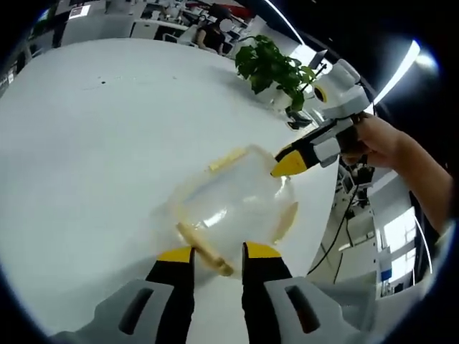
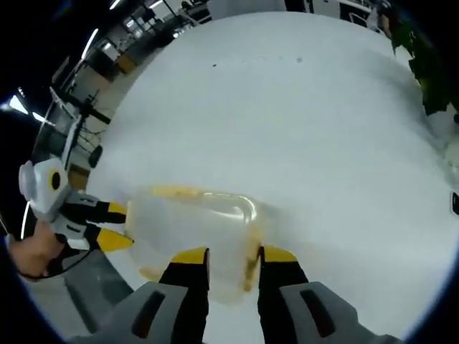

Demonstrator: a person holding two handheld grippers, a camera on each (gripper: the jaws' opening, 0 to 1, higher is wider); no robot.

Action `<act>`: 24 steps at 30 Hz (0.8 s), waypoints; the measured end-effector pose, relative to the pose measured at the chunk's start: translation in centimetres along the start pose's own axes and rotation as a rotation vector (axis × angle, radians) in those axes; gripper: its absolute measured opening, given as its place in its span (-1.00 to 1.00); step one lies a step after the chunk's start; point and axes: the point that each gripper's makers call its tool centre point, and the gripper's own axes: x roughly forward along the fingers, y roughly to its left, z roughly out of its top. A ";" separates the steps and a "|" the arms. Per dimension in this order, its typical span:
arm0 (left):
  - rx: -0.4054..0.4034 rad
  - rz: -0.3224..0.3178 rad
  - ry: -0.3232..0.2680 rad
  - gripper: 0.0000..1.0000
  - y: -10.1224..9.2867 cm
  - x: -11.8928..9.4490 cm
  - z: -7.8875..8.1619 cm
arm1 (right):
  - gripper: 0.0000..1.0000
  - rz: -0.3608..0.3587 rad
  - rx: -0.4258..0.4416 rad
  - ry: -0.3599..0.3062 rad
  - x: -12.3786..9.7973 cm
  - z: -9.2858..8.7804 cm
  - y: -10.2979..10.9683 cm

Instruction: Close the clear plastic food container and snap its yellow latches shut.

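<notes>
Left gripper point(image 1: 217, 252), jaws slightly apart astride a yellow latch point(image 1: 204, 249) of the clear container point(image 1: 233, 208) near the table point(image 1: 93, 143) edge, should press it squarely while the right gripper point(image 1: 287, 163), nearly shut and empty, steadies the far side.

Illumination is bright and even in both views, supplied by overhead strip lights point(image 1: 401, 68) that blow out to white streaks. The white table point(image 1: 93, 143) reads near overexposed, with soft, faint shadows. The clear container point(image 1: 233, 208) is smeared and low in contrast, its edges indistinct. Fisheye distortion bends the table edge and the far office background point(image 2: 136, 36), which is soft.
</notes>
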 end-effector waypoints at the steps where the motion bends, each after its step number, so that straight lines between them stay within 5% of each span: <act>1: 0.000 -0.001 0.002 -0.55 0.0 0.0 0.0 | -0.54 -0.002 0.004 0.001 0.0 -0.1 0.0; 24: 0.068 -0.018 0.040 -0.57 1.1 -0.5 0.6 | -0.55 -0.004 0.115 -0.069 -0.2 -1.6 0.5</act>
